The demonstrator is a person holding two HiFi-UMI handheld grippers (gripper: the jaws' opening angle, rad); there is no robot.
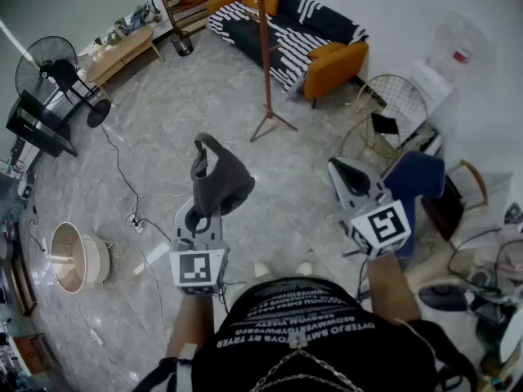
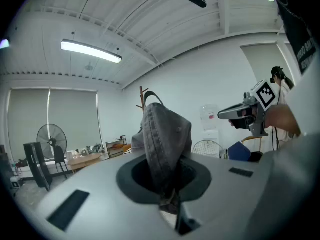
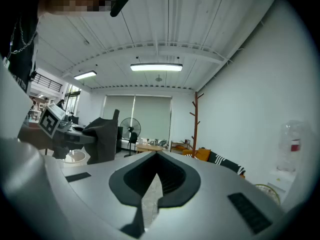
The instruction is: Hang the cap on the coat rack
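Note:
A dark grey cap [image 1: 219,178] stands up from my left gripper [image 1: 199,209], whose jaws are shut on its lower edge. In the left gripper view the cap [image 2: 166,136] fills the middle, pinched at the left gripper [image 2: 168,186]. The wooden coat rack [image 1: 265,51] rises from the floor ahead, well beyond both grippers, and its top pegs [image 2: 142,95] show just behind the cap. My right gripper [image 1: 337,170] is held at the right, shut with nothing in it. From the right gripper [image 3: 156,159] I see the coat rack [image 3: 194,120] ahead to the right and the cap [image 3: 102,139] at the left.
A black-and-white striped sofa [image 1: 286,23] with orange cushions stands behind the rack. A wire chair [image 1: 392,109] and a blue chair [image 1: 418,182] are at the right. A standing fan [image 1: 53,68], a round tub [image 1: 72,257] and floor cables [image 1: 131,215] lie to the left.

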